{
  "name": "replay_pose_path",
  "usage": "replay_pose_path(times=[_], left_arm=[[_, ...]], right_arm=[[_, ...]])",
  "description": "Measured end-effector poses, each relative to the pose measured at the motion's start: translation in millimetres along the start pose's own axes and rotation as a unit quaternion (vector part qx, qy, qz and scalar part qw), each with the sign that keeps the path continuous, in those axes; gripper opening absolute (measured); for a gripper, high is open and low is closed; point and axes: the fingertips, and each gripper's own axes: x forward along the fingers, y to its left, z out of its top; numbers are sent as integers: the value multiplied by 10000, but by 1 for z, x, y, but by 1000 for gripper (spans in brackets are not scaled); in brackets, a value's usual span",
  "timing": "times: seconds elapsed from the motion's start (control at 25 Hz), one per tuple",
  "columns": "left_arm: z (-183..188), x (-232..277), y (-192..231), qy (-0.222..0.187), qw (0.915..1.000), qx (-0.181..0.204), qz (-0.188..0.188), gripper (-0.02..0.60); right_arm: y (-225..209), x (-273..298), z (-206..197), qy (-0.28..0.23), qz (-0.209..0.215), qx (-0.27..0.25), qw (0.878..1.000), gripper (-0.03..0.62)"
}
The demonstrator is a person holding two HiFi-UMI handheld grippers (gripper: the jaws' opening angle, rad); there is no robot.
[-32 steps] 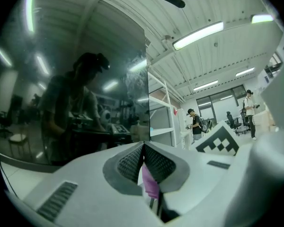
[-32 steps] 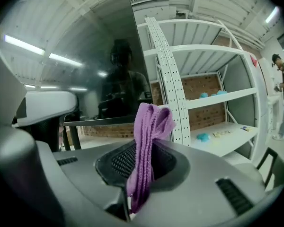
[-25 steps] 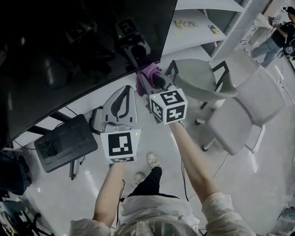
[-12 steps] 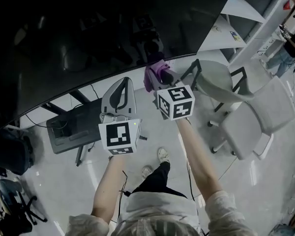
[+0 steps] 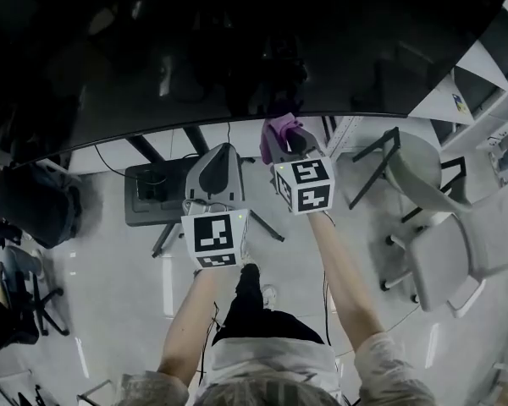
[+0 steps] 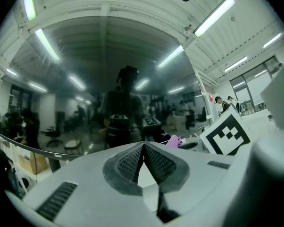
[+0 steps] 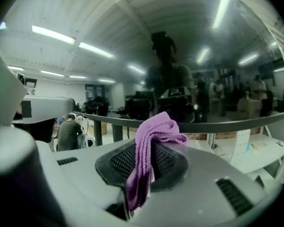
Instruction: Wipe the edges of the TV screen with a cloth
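Risk is mainly the cloth [image 7: 155, 129]: it is a bunched purple strip clamped between the right gripper [image 7: 150, 150] jaws, with most of it hanging loose. Drag along the bezel could pull it out, or fold it aside so that hard gripper plastic scrapes the TV screen [image 5: 237, 41]. In the head view the cloth [image 5: 275, 130] sits right at the screen's lower edge, near its middle. Real contact can't be confirmed from any view. Pushing too hard there might rock the TV on its stand. Drifting upward would smear the glass instead of the edge.

Left gripper [image 6: 143, 148] has its jaws together with nothing between them. It is held just left of the right gripper [image 5: 284, 139] and below the edge, near enough to bump it on a leftward sweep.

No readable brand. A small mark on the bezel in the left gripper view is too tiny to read. The gripper cubes carry only black-and-white square patterns.
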Motion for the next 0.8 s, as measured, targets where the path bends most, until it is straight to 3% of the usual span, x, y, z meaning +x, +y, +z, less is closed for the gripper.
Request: replay_pose_path(times=[0.36,0.68,0.8], left_arm=[[-2,-52,108,-132,9974,-185,685,14],[-9,-56,186,-293,9952,-546,754,14],[-12,-61,214,-320,9963,-471,640,14]], right_arm=[[85,35,5,-21,292,32,9996,64],[141,70,6,70,153,-3,9999,64],[165,81,6,51,14,-29,10000,64]])
